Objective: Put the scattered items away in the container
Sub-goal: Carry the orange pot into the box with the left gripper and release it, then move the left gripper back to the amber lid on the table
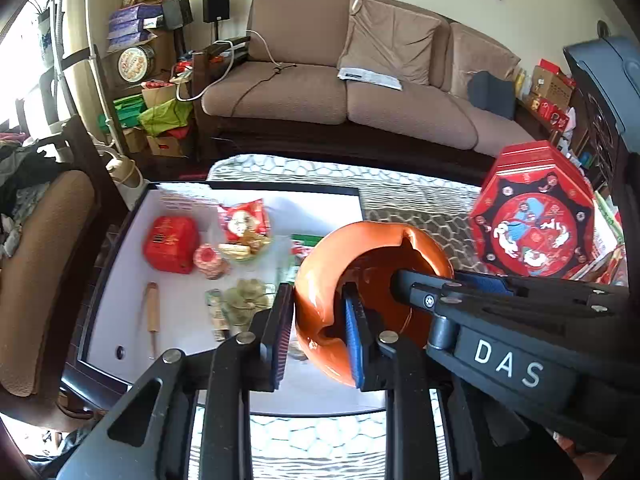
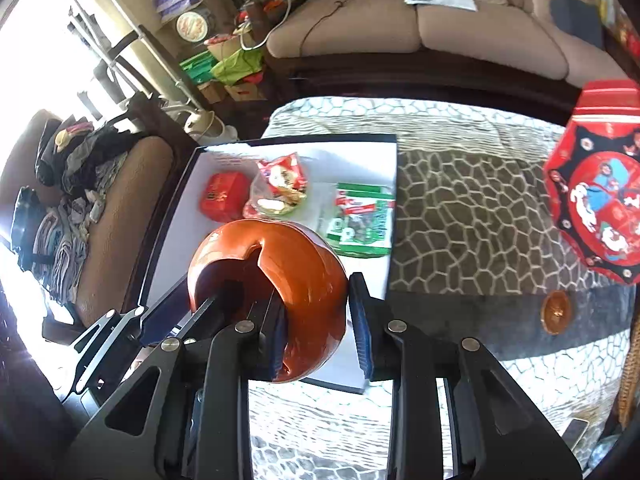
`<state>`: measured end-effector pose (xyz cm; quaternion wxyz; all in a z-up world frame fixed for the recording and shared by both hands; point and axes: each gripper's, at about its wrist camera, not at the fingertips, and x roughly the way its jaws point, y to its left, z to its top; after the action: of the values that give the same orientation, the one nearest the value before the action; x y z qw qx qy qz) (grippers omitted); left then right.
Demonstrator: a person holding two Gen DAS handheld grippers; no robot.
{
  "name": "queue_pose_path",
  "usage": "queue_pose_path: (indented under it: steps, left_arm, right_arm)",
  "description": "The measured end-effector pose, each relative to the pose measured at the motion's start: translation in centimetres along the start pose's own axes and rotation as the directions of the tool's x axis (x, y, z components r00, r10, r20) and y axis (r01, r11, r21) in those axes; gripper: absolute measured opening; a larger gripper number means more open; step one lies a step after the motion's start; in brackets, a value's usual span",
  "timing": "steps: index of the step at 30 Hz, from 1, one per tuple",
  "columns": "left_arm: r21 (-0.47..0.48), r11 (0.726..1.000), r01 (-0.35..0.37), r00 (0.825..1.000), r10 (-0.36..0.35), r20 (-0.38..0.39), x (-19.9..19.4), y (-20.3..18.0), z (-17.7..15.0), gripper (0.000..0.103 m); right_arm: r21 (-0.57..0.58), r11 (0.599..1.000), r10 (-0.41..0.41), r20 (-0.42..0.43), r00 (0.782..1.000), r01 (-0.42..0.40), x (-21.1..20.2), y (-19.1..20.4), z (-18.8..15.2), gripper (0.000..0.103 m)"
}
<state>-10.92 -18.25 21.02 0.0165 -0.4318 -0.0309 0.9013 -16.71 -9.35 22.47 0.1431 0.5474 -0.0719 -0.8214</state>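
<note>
A glossy orange ceramic bowl (image 1: 328, 264) (image 2: 304, 256) with notches in its rim hangs tilted on its side above the white box. My left gripper (image 1: 318, 336) is shut on one side of the bowl's wall, one pad inside and one outside. My right gripper (image 2: 320, 332) is shut on the opposite side in the same way. In the left wrist view the other gripper's fingers (image 1: 480, 282) reach in from the right. The shallow white box (image 1: 320, 208) (image 2: 360, 152) with a dark rim lies below on the patterned cloth.
In the box lie a red carton (image 1: 170, 248), a red snack packet (image 1: 244, 220), a green packet (image 2: 360, 220), a wooden stick (image 1: 152, 312) and small sweets. A red octagonal tin (image 1: 532, 216) stands at the right. A small orange dish (image 2: 556, 312) lies on the cloth. A sofa (image 1: 360, 92) is behind.
</note>
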Motion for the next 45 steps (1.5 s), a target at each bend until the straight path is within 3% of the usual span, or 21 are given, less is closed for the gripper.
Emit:
queue_pose_path:
  steps: [4, 9, 15, 19, 27, 32, 38, 41, 45]
  left_arm:
    - [-0.026, 0.999, -0.037, 0.998, 0.036, -0.041, 1.4, 6.0, 0.2, 0.024]
    - [-0.016, 0.996, -0.084, 0.99, 0.082, -0.117, 5.4, 11.7, 0.2, 0.024]
    - [-0.006, 0.996, -0.093, 0.967, 0.088, -0.241, 10.3, 16.2, -0.7, 0.024]
    - [0.029, 0.994, -0.104, 0.949, 0.108, -0.295, 12.4, 17.1, -1.4, 0.023]
    - [0.149, 0.98, -0.134, 0.929, 0.176, -0.325, 13.3, 16.1, -2.1, 0.019]
    - [0.154, 0.977, -0.148, 0.936, 0.189, -0.297, 12.8, 15.8, -2.5, 0.02]
    - [0.097, 0.988, -0.12, 0.947, 0.143, -0.288, 12.4, 17.0, -1.6, 0.02]
    - [0.074, 0.991, -0.111, 0.952, 0.127, -0.28, 12.1, 17.4, -1.5, 0.02]
    - [0.039, 0.995, -0.091, 0.963, 0.097, -0.251, 11.5, 17.8, -1.3, 0.02]
  right_arm:
    - [-0.024, 0.999, 0.048, -0.038, 0.998, -0.049, 4.7, 4.9, 1.3, 0.026]
    - [-0.034, 0.996, 0.074, -0.111, 0.991, -0.079, 12.3, 8.2, 2.5, 0.025]
    - [-0.047, 0.994, 0.087, -0.21, 0.974, -0.099, 20.1, 10.1, 2.4, 0.024]
    - [-0.049, 0.995, 0.076, -0.255, 0.964, -0.092, 22.8, 10.3, 1.9, 0.023]
    - [-0.05, 0.996, 0.05, -0.296, 0.954, -0.068, 24.4, 9.9, 0.7, 0.025]
    - [-0.053, 0.998, 0.018, -0.294, 0.956, -0.035, 24.9, 10.0, 1.0, 0.026]
    - [-0.02, 0.999, 0.036, -0.302, 0.953, -0.044, 25.1, 9.3, 0.8, 0.026]
    - [-0.004, 0.996, 0.081, -0.283, 0.956, -0.086, 23.4, 8.7, 0.8, 0.031]
    - [-0.089, 0.99, 0.082, -0.233, 0.969, -0.106, 18.5, 8.6, 0.5, 0.031]
